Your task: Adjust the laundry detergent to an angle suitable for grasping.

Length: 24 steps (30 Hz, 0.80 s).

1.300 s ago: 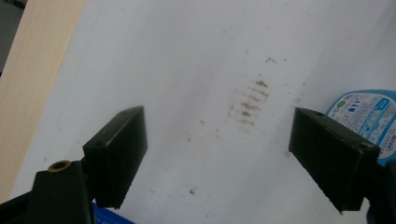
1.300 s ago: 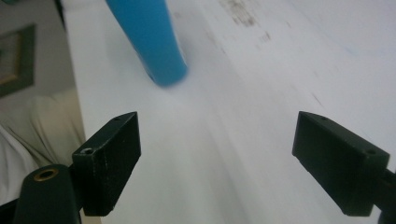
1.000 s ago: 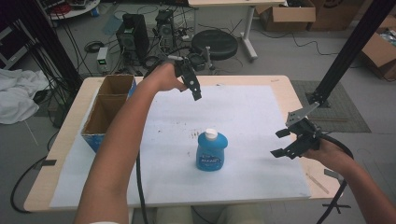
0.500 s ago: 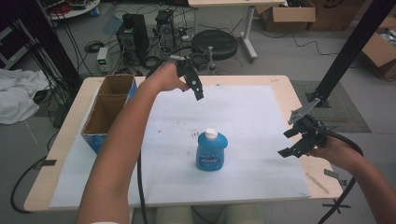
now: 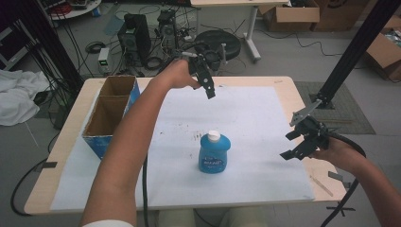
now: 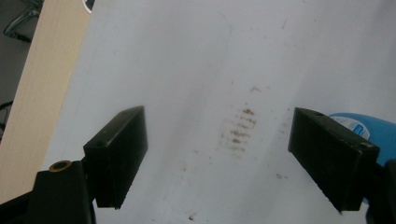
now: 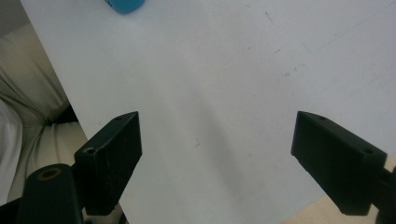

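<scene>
A blue bottle (image 5: 213, 153) with a white cap stands upright near the middle of the white sheet (image 5: 255, 123) that covers most of the worktop (image 5: 283, 85), a little toward the person's edge. Bare sheet lies all around it, with a patch of brown smudges (image 5: 196, 137) just beside it on its far left.

The left gripper (image 5: 206, 85) hangs above the far part of the sheet, well apart from the bottle, its jaws released and spread wide over bare paper. In the left gripper view the jaws frame the smudges (image 6: 240, 128), the bottle (image 6: 369, 130) peeks from behind the jaw on the right, and the sheet's edge runs along a strip of bare wood at the left.

The right gripper (image 5: 302, 142) sits near the sheet's right edge, level with the bottle and well apart from it, jaws likewise released and holding nothing. In the right gripper view the base of the bottle (image 7: 123, 5) shows at the top and the sheet's near edge runs diagonally past the jaw on the left.

An open cardboard box (image 5: 111, 111) with two compartments stands along the worktop's left side, overlapping the sheet's left edge. The widest open stretch lies between the bottle and the right gripper.
</scene>
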### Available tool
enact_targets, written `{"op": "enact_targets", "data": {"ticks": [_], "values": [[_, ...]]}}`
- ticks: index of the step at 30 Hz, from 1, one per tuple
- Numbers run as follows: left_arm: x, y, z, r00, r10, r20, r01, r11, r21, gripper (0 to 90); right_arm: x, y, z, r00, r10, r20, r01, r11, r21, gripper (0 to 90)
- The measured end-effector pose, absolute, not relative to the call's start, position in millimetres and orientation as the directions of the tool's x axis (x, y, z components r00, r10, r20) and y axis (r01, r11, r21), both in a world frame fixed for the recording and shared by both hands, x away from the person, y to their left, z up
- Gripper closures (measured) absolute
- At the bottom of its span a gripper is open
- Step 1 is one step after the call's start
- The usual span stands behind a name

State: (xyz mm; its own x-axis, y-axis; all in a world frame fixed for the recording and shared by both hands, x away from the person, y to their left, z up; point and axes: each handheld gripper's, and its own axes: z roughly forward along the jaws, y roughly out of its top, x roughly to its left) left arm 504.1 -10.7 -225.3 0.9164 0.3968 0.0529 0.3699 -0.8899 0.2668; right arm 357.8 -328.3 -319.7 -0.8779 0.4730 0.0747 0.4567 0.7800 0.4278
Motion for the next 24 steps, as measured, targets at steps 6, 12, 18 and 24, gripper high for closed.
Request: {"op": "enact_targets", "data": {"ticks": [6,12,18,24], "values": [[505,-24,-223,0.927,0.371,0.053,0.343,-0.899,0.273,20.4,357,-331,-319,-0.874,0.48,0.073,0.462,0.775,0.431,15.7],[504,-31,-225,0.932,0.358,0.051,0.332,-0.902,0.274,20.4,358,-330,-319,-0.873,0.483,0.074,0.463,0.77,0.438,15.7],[505,-32,-225,0.933,0.357,0.053,0.33,-0.904,0.274,20.4,358,-328,-320,-0.878,0.473,0.076,0.456,0.776,0.435,15.9],[504,-36,-225,0.933,0.356,0.054,0.329,-0.904,0.274,20.4,357,-331,-318,-0.878,0.473,0.08,0.456,0.773,0.44,16.0]]}}
